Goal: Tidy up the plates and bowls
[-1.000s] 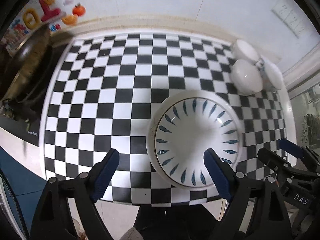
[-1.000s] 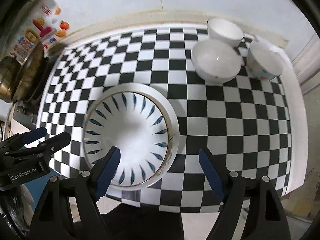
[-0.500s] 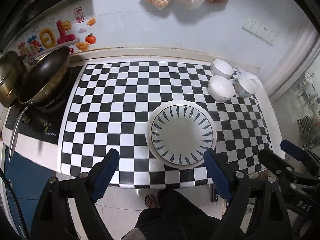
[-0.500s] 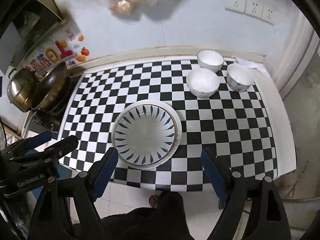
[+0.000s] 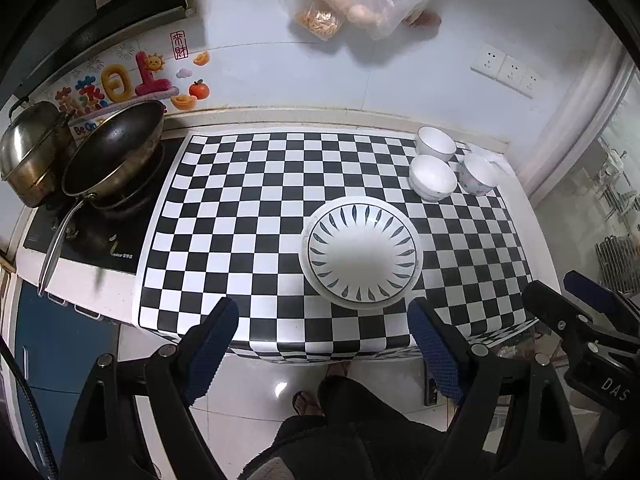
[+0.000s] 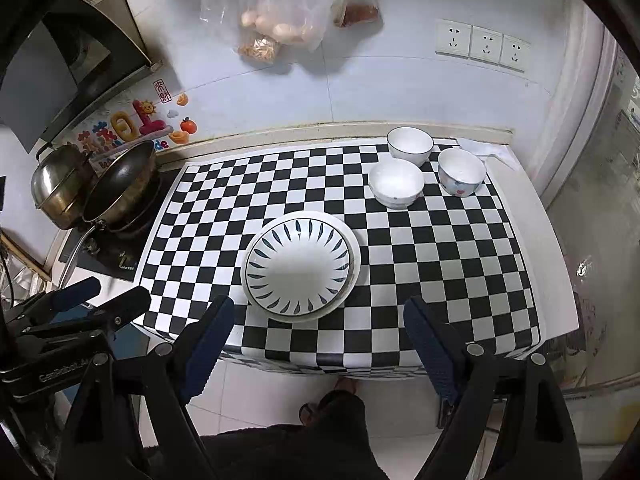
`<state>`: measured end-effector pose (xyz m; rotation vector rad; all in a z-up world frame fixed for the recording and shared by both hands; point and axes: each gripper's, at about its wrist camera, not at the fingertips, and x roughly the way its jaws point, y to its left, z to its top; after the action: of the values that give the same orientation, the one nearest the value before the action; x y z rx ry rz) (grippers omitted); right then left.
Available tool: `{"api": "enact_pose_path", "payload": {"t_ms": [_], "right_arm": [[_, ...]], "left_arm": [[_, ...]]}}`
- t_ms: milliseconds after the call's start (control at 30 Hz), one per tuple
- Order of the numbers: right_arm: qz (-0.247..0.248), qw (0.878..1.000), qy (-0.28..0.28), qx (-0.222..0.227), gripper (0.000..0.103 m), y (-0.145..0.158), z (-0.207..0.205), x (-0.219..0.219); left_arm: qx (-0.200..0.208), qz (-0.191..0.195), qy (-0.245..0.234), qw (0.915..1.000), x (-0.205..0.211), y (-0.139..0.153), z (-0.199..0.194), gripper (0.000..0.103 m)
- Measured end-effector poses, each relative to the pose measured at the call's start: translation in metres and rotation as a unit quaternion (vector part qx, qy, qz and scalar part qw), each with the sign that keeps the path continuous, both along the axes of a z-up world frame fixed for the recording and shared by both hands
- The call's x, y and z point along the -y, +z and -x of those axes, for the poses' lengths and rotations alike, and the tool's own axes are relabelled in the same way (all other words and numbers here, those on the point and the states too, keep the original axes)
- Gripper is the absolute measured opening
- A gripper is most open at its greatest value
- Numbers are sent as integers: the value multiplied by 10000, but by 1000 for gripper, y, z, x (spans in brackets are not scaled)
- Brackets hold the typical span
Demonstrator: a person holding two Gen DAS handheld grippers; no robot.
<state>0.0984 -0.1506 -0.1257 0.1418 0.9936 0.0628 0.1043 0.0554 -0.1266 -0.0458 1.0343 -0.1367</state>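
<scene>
1. While both tools hang high above the counter (image 6: 516,216) and point steeply down at it, neither has anything between its blue pads.
2. Left tool (image 5: 322,344): jaws spread wide, empty, its tips over the near edge of the counter.
3. Right tool (image 6: 318,340): jaws wide and opening, empty; it also shows at the right edge of the left wrist view.
4. Leaf-pattern plate (image 6: 298,266): sits on a plain white plate (image 6: 354,240), whose rim shows around it; the stack rests on the checkered mat (image 6: 224,200), toward the near side.
5. Three white bowls stand upright in a cluster at the far right corner of the mat: a dark-rimmed bowl (image 6: 410,142) nearest the wall, a plain bowl (image 6: 396,182) in front of it, and a patterned bowl (image 6: 460,171) to the right, all close together and apart from the plates.
6. Left of the mat, a dark wok (image 5: 114,148) sits on the stove (image 5: 116,240), with a steel pot (image 5: 32,156) just beside it.
7. Plastic bags (image 6: 276,12) holding eggs hang on the wall above.
8. Below the counter edge, a person's dark trouser leg (image 6: 332,420) and sandalled foot are on the floor.
</scene>
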Motion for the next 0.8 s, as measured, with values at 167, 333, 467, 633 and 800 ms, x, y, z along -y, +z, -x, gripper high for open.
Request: {"api": "enact_pose_path", "payload": {"t_ms": [167,333,467,633,800], "right_arm": [[-41,10000,17,-23,89,-1,3,2],[-303,9995,-28,-20,89,-3,-4,13],[-672,9976,-175,-76,89,-13,-34,46],[-840,9954,-458,-76,89,-36,-95,107],[-1151,9891,-655,-648,88,-90,-177,174]], "left_arm": [[-74,44,4,10000,4,-3,0,86],[-14,51,34,10000,15,-2,-13,86],[9,77,153,9999,30,-3,-43,86],[-192,242,210,9993,60,-19,-113,86],[-840,543,-14,9950,110,-61,-208,86]]}}
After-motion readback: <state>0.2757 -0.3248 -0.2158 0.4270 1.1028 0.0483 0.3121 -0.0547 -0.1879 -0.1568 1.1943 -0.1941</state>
